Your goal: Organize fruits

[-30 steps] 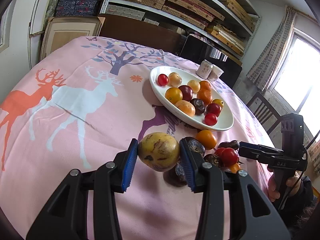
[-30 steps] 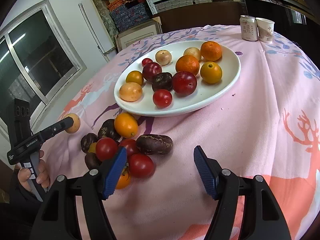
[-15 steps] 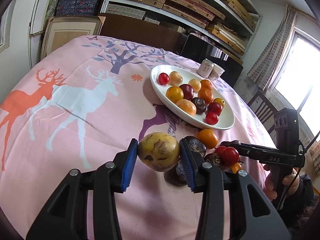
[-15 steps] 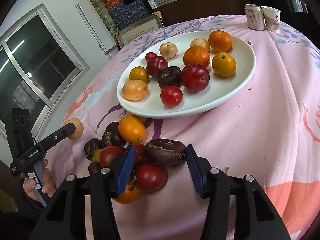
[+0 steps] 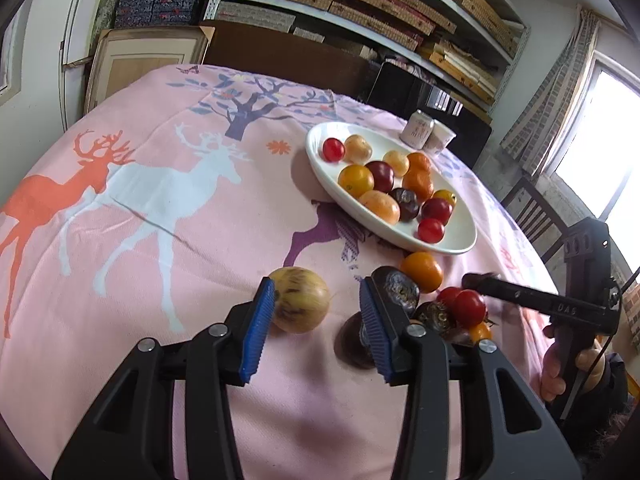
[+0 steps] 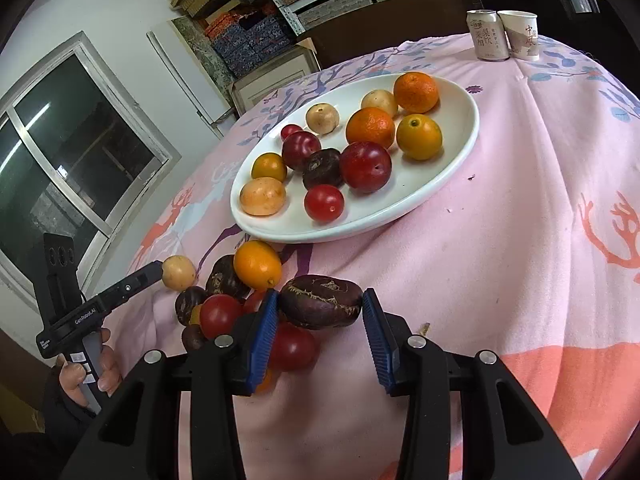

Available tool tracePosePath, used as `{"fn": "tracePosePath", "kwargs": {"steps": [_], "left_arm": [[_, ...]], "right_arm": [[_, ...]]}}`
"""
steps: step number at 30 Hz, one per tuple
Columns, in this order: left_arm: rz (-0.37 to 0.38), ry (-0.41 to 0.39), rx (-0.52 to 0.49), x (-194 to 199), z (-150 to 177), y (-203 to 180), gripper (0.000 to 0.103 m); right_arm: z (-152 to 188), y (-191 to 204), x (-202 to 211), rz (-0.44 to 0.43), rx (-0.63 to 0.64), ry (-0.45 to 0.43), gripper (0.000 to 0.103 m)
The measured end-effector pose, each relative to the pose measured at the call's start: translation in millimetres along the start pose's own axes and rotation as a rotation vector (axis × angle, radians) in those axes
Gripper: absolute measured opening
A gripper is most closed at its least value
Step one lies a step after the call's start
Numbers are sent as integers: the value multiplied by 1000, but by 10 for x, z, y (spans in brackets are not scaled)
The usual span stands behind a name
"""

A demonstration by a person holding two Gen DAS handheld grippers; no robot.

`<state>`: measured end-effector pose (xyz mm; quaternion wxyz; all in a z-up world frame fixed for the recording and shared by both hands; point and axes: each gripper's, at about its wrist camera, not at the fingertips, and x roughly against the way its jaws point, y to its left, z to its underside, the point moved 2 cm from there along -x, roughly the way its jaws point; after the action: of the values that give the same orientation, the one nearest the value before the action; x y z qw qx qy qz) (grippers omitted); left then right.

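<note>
fruit pile (image 6: 240, 300) lies on the tablecloth (image 6: 500, 240) before the plate (image 6: 460, 152), can (image 6: 487, 35) behind.

Dark fruit (image 5: 354, 346) half hidden behind left claw's right pad (image 5: 372, 334). Right claw's fingers (image 5: 486, 282) motion-blurred in left wrist view; fingertips lost among heaped tomatoes (image 5: 466, 307). Small orange fruit (image 6: 266, 384) mostly covered by right claw's left pad (image 6: 262, 338); kind not readable. Contact between dark wrinkled fruit (image 6: 320, 301) and either pad not resolvable. Print on can (image 6: 486, 40) and paper cup (image 6: 520, 36) too small to read. Worktop (image 5: 140, 240) cut off at frame bottom.
</note>
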<state>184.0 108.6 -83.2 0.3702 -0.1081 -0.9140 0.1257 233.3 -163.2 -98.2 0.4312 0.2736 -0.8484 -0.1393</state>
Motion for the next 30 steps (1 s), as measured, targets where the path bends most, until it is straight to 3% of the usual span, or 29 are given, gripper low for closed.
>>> {"fn": "tracePosePath", "kwargs": {"steps": [5, 8, 13, 20, 22, 30], "left_arm": [[-80, 47, -68, -73, 58, -104, 46], [-150, 97, -112, -167, 86, -146, 55], [-200, 133, -94, -253, 38, -38, 59], [-189, 167, -121, -350, 34, -63, 60], [-143, 158, -96, -324, 29, -37, 41], [-111, 111, -98, -222, 53, -136, 40]], "right_arm": [[-14, -81, 139, 40, 14, -44, 43], [6, -102, 241, 77, 45, -66, 43], [62, -173, 318, 109, 58, -60, 43], [106, -221, 343, 81, 48, -54, 43], [117, -217, 340, 74, 49, -51, 43], [120, -212, 365, 59, 45, -64, 43]]}}
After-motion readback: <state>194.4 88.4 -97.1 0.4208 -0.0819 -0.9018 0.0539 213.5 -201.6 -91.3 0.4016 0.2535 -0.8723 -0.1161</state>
